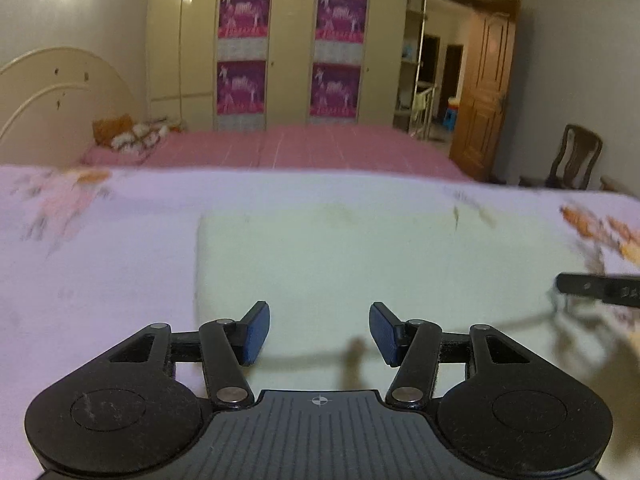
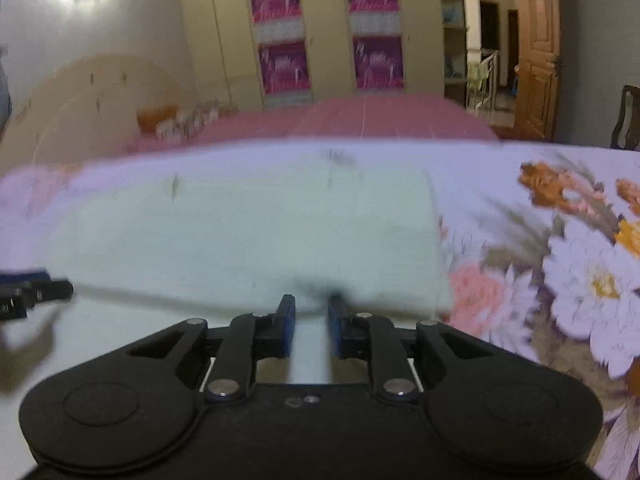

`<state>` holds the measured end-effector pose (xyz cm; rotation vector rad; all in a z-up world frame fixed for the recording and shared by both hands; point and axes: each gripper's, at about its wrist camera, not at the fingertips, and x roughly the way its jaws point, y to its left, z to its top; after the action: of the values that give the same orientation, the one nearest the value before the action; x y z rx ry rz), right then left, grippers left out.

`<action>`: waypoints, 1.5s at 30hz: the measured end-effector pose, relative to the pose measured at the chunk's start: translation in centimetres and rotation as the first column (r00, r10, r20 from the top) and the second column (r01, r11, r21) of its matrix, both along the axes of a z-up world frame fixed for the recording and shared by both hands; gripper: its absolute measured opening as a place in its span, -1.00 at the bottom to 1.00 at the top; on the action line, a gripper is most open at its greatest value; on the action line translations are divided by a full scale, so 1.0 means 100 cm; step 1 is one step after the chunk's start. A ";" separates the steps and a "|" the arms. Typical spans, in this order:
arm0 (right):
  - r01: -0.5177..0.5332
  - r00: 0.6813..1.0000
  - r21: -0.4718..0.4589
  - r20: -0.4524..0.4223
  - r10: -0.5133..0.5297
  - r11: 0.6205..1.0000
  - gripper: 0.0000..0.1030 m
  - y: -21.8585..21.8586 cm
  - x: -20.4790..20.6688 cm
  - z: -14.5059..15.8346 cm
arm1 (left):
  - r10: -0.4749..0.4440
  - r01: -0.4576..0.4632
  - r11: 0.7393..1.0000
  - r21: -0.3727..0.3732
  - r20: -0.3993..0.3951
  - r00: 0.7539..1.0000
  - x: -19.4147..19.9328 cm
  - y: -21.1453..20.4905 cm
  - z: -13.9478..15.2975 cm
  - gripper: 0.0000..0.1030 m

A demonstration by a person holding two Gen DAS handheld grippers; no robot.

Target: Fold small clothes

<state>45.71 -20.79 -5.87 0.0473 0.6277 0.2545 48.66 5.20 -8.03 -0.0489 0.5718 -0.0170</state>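
Note:
A pale cream garment (image 1: pixel 360 264) lies flat on the floral sheet, folded to a rectangle. My left gripper (image 1: pixel 319 330) is open and empty, hovering over the garment's near left part. In the right wrist view the garment (image 2: pixel 248 224) has a folded near edge. My right gripper (image 2: pixel 312 312) stands with its blue pads a narrow gap apart around that raised near edge; a strip of cloth runs between them. The right gripper's tip also shows at the right edge of the left wrist view (image 1: pixel 596 286). The left gripper's tip shows at the left edge of the right wrist view (image 2: pixel 36 292).
The floral sheet (image 2: pixel 560 248) covers the work surface. Behind it lies a bed with a pink cover (image 1: pixel 304 148), a cream headboard (image 1: pixel 48 96), a wardrobe with purple posters (image 1: pixel 288 52), a wooden door (image 1: pixel 486 92) and a chair (image 1: pixel 576 160).

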 end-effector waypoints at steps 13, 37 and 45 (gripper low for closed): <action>-0.041 0.999 -0.087 0.022 0.043 0.995 -0.65 0.045 0.057 -0.017 | -0.101 0.102 0.995 0.005 -0.045 0.994 0.080 -0.048 -0.024 0.14; -0.107 0.994 -0.083 -0.002 0.107 0.991 -0.61 0.073 0.081 -0.017 | 0.055 -0.055 0.998 -0.006 -0.024 0.998 0.093 0.041 -0.023 0.14; -0.154 0.988 -0.136 -0.012 0.154 0.979 -0.57 0.050 0.043 -0.011 | -0.045 0.045 0.999 -0.018 -0.013 0.999 0.034 0.020 -0.023 0.14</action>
<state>49.97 -15.82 -6.98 -0.1341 0.6493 0.3607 52.11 7.17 -10.32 -0.0538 0.5861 -0.0656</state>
